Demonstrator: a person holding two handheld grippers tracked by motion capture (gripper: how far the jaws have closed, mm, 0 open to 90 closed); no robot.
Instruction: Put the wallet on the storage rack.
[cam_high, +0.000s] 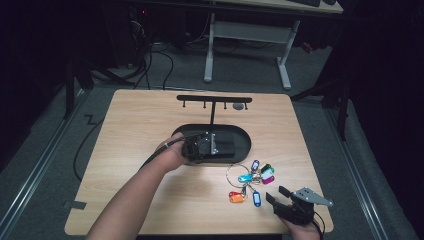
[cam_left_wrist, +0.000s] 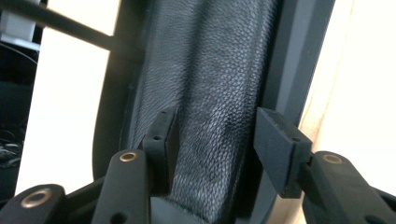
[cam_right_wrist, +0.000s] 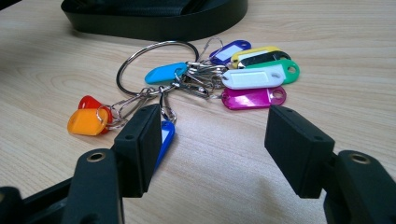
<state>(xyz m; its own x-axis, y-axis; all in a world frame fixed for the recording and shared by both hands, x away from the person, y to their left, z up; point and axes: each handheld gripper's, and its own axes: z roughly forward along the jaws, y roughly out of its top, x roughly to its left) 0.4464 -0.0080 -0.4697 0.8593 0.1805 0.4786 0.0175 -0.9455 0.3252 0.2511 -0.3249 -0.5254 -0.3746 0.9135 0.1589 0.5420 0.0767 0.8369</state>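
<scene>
One large key ring (cam_right_wrist: 154, 65) carries nine plastic key tags (cam_right_wrist: 254, 77), one each of red, orange, blue, light blue, purple, yellow, green, white and magenta, near one black oval tray (cam_high: 250, 142) with one T-shaped hook rack (cam_high: 214, 99) and two grippers (cam_high: 295, 202).

Light wooden table (cam_high: 140, 125) with a smooth top, shiny metal ring (cam_right_wrist: 154, 65), glossy plastic key tags (cam_right_wrist: 252, 77), black tray (cam_left_wrist: 205, 93) lined with bumpy leather-like skin

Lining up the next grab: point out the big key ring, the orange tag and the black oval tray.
big key ring (cam_right_wrist: 140, 51), right gripper view, its upper arc.
orange tag (cam_right_wrist: 87, 122), right gripper view, its flat face.
black oval tray (cam_high: 246, 137), high view, its right rim.
</scene>
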